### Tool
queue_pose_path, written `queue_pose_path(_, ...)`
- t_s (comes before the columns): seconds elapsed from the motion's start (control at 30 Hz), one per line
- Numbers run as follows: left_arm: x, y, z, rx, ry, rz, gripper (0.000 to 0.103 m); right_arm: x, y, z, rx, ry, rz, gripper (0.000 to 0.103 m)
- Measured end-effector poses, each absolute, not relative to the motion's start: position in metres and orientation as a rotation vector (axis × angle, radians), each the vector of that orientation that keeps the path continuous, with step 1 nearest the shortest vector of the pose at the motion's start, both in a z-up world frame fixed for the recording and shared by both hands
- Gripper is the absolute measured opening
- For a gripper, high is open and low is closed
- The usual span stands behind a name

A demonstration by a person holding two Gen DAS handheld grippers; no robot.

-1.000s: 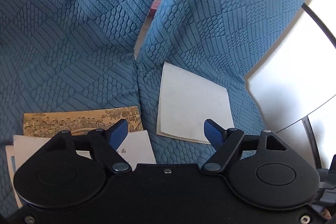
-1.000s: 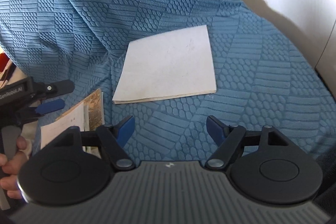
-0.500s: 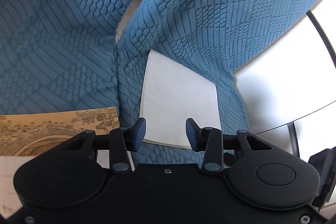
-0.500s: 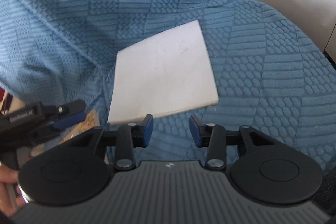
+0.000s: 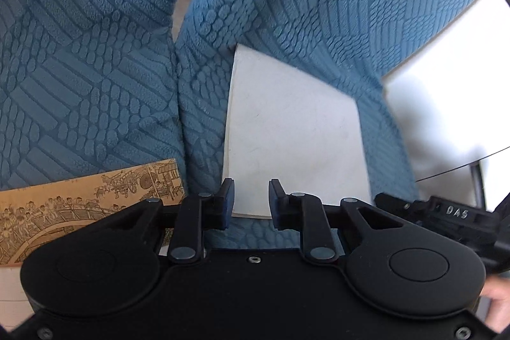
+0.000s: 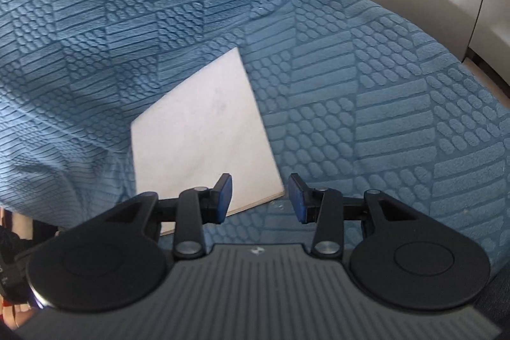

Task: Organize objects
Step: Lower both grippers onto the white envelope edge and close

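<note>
on the blue textured sofa cushion (image 5: pixel 95 91) lies a white booklet (image 5: pixel 293 142), flat, near an illustrated brown one (image 5: pixel 79 206). left gripper (image 5: pixel 248 201) and right gripper (image 6: pixel 259 196) both hover at its near edge, fingers parted, grasping nothing. step in hand: approach; next, likely pinching that thin edge and lifting.

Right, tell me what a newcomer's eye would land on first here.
The white booklet lying flat on the textured blue sofa cover, just ahead of both grippers. Next, the ochre illustrated booklet at lower left in the left wrist view. The left hand-held gripper and right hand-held gripper are both open, holding nothing.
</note>
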State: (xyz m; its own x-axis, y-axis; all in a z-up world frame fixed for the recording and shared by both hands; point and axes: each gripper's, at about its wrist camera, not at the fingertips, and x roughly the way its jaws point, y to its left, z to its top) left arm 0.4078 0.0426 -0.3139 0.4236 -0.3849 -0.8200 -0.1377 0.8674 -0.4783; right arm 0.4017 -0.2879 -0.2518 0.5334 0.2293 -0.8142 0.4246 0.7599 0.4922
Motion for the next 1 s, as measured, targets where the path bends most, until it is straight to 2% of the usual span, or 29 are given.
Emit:
queue_pose_path(0.1, 0.409, 0.039, -0.318, -0.511, 1.147, -0.165, 0.016, 0.403, -0.291, -0.255, 0.747, 1.017, -0.141, 0.042)
queue_pose_path(0.13, 0.41, 0.038, -0.318, -0.513, 1.152, -0.172, 0.012, 0.404, -0.292, -0.256, 0.769, 1.016, -0.134, 0.042)
queue_pose_path(0.33, 0.415, 0.036, -0.326, -0.53, 1.164, -0.184, 0.008, 0.412, -0.29, -0.26, 0.828, 1.017, -0.094, 0.047)
queue_pose_path(0.6, 0.418, 0.033, -0.329, -0.557, 1.171, -0.193, 0.006, 0.413, -0.293, -0.261, 0.868, 1.033, -0.064, 0.05)
queue_pose_path(0.67, 0.419, 0.033, -0.33, -0.562, 1.173, -0.196, 0.006, 0.412, -0.294, -0.265, 0.915, 1.041, -0.031, 0.051)
queue_pose_path(0.73, 0.42, 0.034, -0.331, -0.57, 1.177, -0.199, 0.006, 0.411, -0.294, -0.27, 0.974, 1.044, 0.004, 0.056)
queue_pose_path(0.9, 0.422, 0.036, -0.332, -0.592, 1.183, -0.199, 0.006, 0.41, -0.292, -0.27, 1.094, 0.977, 0.11, 0.055)
queue_pose_path(0.97, 0.421, 0.037, -0.331, -0.599, 1.177, -0.188, 0.007, 0.411, -0.291, -0.269, 1.088, 0.968, 0.107, 0.055)
queue_pose_path(1.0, 0.42, 0.038, -0.329, -0.604, 1.171, -0.185, 0.011, 0.412, -0.291, -0.271, 1.101, 0.968, 0.109, 0.055)
